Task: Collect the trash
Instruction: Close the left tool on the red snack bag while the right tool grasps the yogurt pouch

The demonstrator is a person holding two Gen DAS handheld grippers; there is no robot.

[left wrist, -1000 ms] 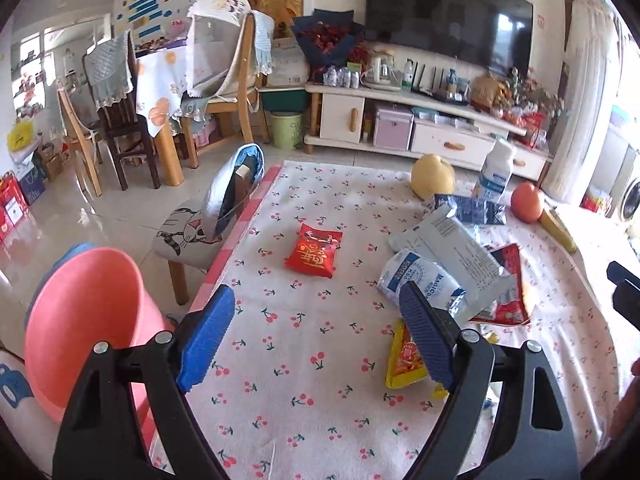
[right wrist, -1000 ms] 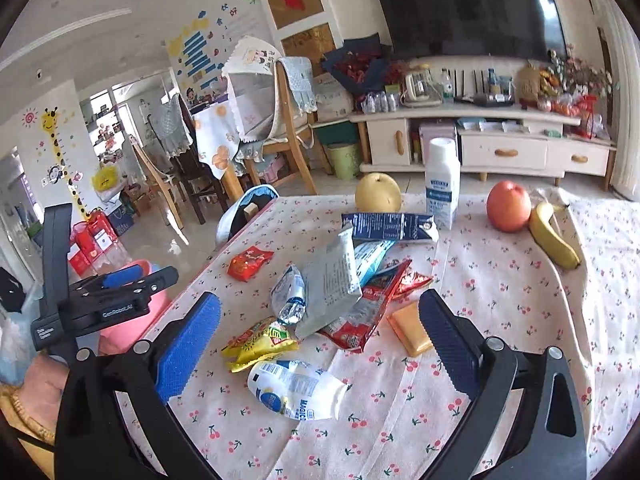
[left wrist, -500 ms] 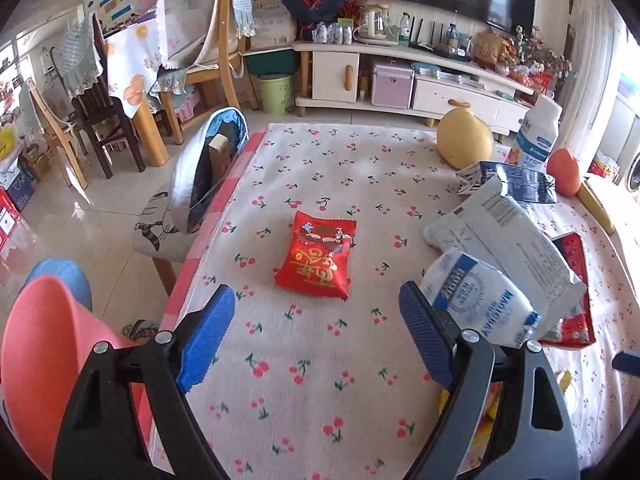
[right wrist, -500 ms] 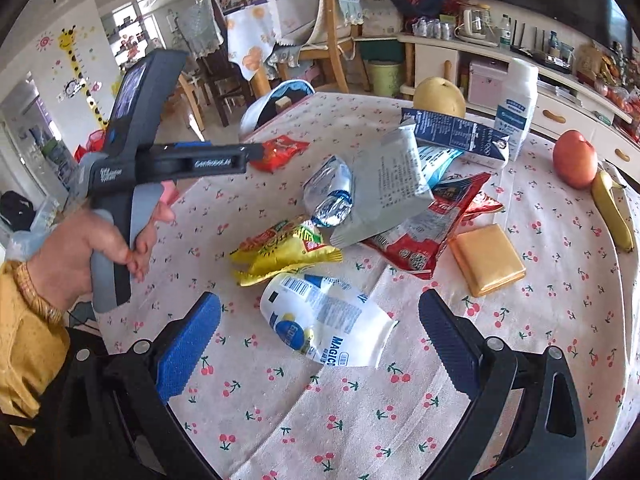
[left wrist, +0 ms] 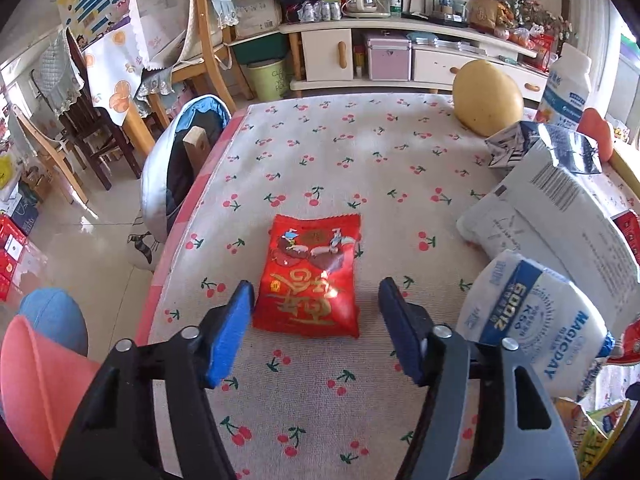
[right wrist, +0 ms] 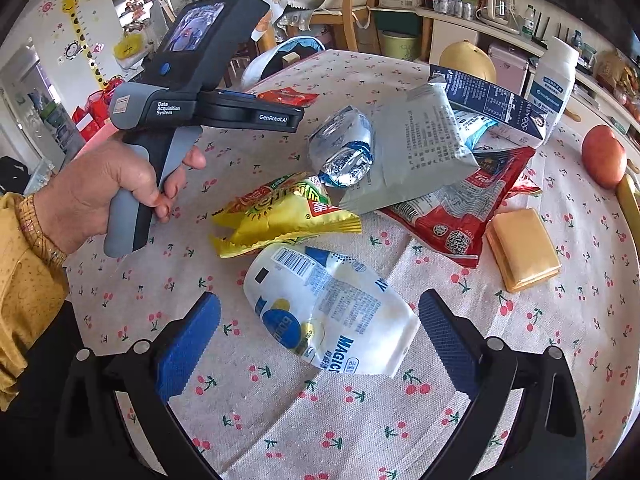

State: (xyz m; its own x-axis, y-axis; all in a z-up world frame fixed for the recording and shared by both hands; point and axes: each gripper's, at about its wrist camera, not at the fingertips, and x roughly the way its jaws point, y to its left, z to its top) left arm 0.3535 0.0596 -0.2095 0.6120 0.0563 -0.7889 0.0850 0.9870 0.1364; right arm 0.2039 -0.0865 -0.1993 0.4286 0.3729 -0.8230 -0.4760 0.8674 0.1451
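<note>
A red snack packet (left wrist: 310,276) lies flat on the cherry-print tablecloth (left wrist: 340,160). My left gripper (left wrist: 316,320) is open, its blue pads either side of the packet's near end, not touching it. My right gripper (right wrist: 320,336) is open over a white and blue Magicday pouch (right wrist: 328,312). Behind the pouch lie a yellow wrapper (right wrist: 280,212), a grey bag (right wrist: 408,148), a crushed bottle (right wrist: 344,152) and a red bag (right wrist: 460,208). The red packet also shows in the right wrist view (right wrist: 288,96).
A pink bin (left wrist: 32,384) stands on the floor left of the table. A pomelo (left wrist: 486,98), a white bottle (left wrist: 566,88), a red apple (right wrist: 604,156), a dark carton (right wrist: 488,104) and a yellow block (right wrist: 522,248) sit on the table. A chair (left wrist: 180,164) is at the left edge.
My left gripper has moved forward and down until its pads flank the red packet. My right gripper has dropped closer over the Magicday pouch. Both stay open.
</note>
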